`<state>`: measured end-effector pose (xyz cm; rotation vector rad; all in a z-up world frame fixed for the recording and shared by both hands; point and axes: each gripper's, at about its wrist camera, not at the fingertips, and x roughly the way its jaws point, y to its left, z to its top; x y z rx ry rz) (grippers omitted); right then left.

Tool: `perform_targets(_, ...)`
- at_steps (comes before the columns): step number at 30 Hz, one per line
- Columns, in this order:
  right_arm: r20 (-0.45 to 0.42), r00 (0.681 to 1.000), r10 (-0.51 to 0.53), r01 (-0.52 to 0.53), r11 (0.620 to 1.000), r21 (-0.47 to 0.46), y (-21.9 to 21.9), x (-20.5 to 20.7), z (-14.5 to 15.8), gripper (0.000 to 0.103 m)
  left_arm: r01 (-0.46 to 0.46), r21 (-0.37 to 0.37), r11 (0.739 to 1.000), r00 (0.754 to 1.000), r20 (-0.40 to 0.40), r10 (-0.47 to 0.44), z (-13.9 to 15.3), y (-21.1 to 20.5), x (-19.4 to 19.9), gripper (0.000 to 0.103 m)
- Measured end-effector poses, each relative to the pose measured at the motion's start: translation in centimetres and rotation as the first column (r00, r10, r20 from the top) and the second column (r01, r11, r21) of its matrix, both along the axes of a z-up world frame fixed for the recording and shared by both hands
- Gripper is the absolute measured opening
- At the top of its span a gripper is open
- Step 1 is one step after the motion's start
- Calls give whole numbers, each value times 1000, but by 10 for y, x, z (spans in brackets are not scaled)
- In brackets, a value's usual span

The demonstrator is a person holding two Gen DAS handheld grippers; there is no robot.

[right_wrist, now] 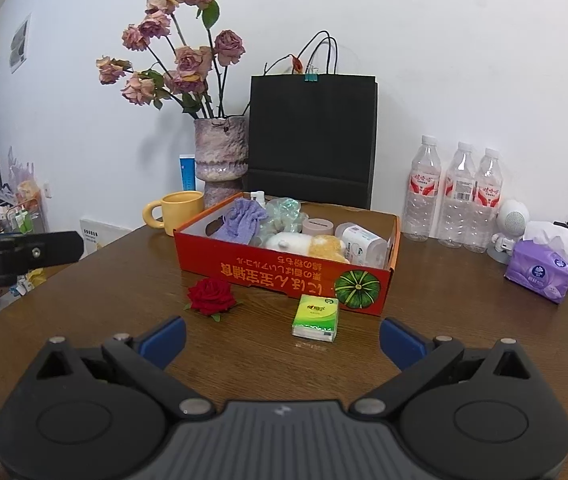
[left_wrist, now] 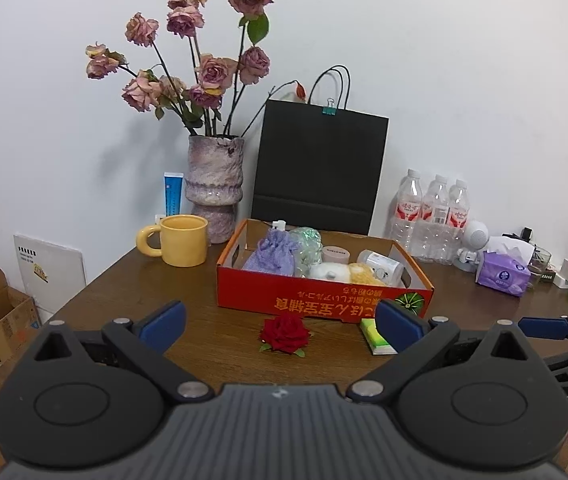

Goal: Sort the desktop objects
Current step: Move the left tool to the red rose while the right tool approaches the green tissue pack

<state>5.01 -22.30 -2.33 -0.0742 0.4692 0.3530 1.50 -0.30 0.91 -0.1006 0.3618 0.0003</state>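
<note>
A red cardboard box (left_wrist: 315, 304) (right_wrist: 244, 270) stands on the brown table and holds a purple pouch (left_wrist: 274, 254) (right_wrist: 242, 220), a plush toy (left_wrist: 343, 272) (right_wrist: 307, 244), a white bottle (right_wrist: 359, 242) and other small items. A red rose head (left_wrist: 285, 333) (right_wrist: 211, 295) lies in front of the box. A green tissue pack (right_wrist: 315, 317) (left_wrist: 373, 338) lies to its right, partly hidden in the left wrist view. My left gripper (left_wrist: 282, 326) is open and empty, facing the rose. My right gripper (right_wrist: 282, 340) is open and empty, just before the tissue pack.
A yellow mug (left_wrist: 182, 245) (right_wrist: 178, 212), a vase of dried roses (left_wrist: 214, 184) (right_wrist: 220, 156) and a black paper bag (left_wrist: 319, 168) (right_wrist: 311, 136) stand behind the box. Three water bottles (right_wrist: 459, 196) and a purple tissue pack (right_wrist: 539, 268) are at the right.
</note>
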Motion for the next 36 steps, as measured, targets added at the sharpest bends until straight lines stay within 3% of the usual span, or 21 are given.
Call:
perform_targets(26, -81, 996, 32, -32, 999, -3, 8, 22, -22, 103, 10, -33, 999, 996, -90, -13, -23, 4, 19, 103)
perform_targets(36, -154, 987, -40, 47, 998, 41, -6, 55, -45, 103, -11, -61, 998, 993, -120, 4, -39, 13, 43, 103)
